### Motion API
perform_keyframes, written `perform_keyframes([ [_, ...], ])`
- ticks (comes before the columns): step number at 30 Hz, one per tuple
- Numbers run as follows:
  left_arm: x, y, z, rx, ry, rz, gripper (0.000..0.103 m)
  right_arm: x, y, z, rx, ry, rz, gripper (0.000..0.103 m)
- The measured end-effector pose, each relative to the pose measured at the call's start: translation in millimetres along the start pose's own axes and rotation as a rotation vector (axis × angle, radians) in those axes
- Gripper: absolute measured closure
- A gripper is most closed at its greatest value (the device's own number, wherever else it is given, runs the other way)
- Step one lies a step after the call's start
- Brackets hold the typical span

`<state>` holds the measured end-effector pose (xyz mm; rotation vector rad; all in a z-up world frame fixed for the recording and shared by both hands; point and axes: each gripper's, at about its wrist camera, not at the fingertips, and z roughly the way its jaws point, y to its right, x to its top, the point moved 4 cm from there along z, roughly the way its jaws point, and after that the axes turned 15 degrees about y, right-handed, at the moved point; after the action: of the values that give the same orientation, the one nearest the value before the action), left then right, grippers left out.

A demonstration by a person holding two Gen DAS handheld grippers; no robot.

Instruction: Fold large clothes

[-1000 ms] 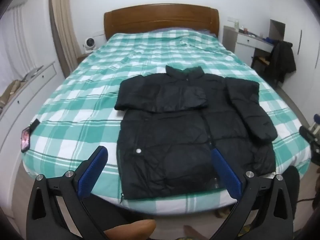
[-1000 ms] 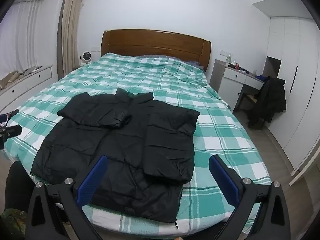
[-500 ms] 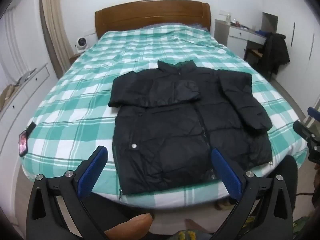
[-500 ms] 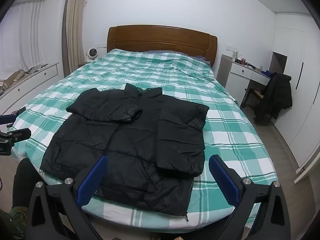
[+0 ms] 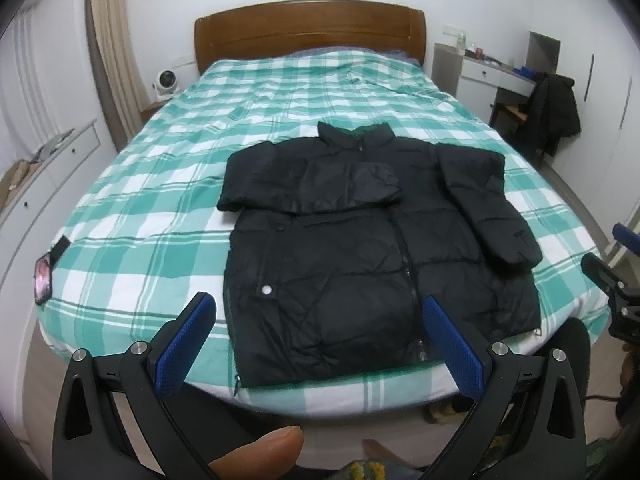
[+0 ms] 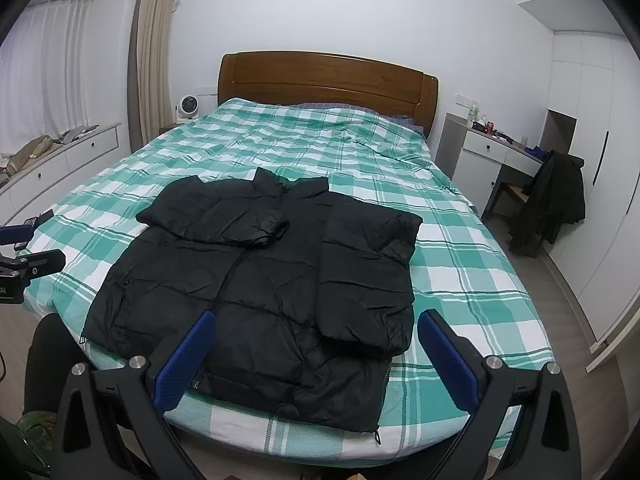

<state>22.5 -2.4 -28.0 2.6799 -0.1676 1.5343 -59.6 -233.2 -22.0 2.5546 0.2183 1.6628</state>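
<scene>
A big bed has a green and white blanket. A little white fan sits beside it. A dark coat hangs on a chair.

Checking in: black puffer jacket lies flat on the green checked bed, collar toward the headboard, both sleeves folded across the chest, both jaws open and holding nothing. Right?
Not quite. Only one sleeve lies folded across the chest; the other sleeve runs straight down the jacket side toward the hem, as the right wrist view shows. The rest holds: collar toward the headboard, left gripper and right gripper open and empty.
</scene>
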Motion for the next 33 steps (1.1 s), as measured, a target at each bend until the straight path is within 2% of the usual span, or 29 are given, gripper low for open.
perform_keyframes([
  [10, -1, 2, -3, -0.016, 0.005, -0.001, 0.000, -2, 1, 1, 0.002, -0.002, 0.003, 0.000],
  [33, -10, 0, 10, -0.044, -0.048, -0.037, 0.000, -13, -7, 9, 0.005, -0.031, -0.006, 0.000],
])
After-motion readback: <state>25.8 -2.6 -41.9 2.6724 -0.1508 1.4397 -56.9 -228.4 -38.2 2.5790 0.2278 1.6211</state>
